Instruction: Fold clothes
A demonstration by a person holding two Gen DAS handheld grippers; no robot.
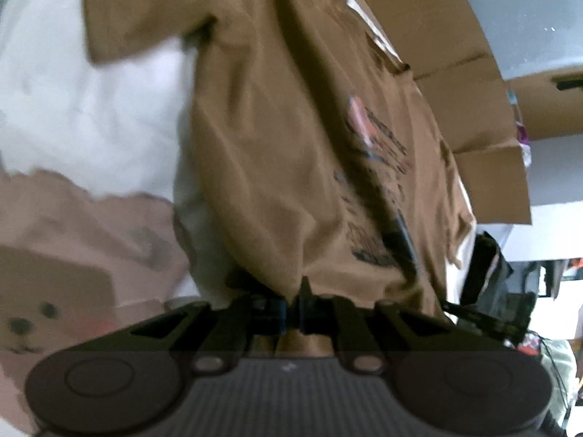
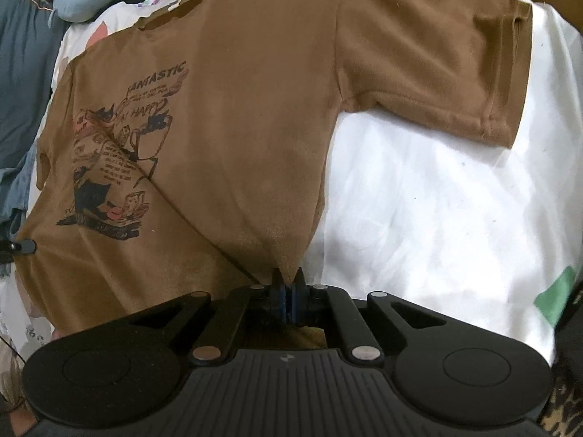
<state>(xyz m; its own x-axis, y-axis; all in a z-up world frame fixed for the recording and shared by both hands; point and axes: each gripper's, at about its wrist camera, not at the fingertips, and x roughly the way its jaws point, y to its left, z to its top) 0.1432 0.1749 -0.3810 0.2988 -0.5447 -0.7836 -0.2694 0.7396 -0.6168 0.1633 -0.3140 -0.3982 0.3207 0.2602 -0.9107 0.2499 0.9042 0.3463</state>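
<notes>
the right tool (image 2: 288, 284) is clamped together on a small peak of the brown t-shirt (image 2: 237, 127), right at the hem corner nearest it; the cloth tents up into the pads and a loose bit of hem shows behind them. the left tool (image 1: 293, 304) is likewise pinched shut on the shirt's bottom edge, with the fabric rising away from its tips. no earlier view is given, so only the grips themselves can be read.

both bites look shallow, taking just a pinch of hem. if either hand lifts or swings quickly, the cloth could slip out of that pinch and the corner would drop, leaving a crooked fold. the pinch may also hold only the top layer, so the back layer could lag and bunch underneath.

just beyond the right tool, a long diagonal crease runs across the shirt's body toward the cat print (image 2: 120, 153). folding over it would probably press the wrinkle in. ahead and to the right of that tool, the sleeve (image 2: 455, 73) lies spread on the white bed sheet (image 2: 437, 200); it may trail or flop out during the fold.

farther off from the left tool, the cardboard box (image 1: 455, 73) sits close to the shirt's far side, so a wide swing could drag the cloth against it. the left view is blurred, so detail there is uncertain.
</notes>
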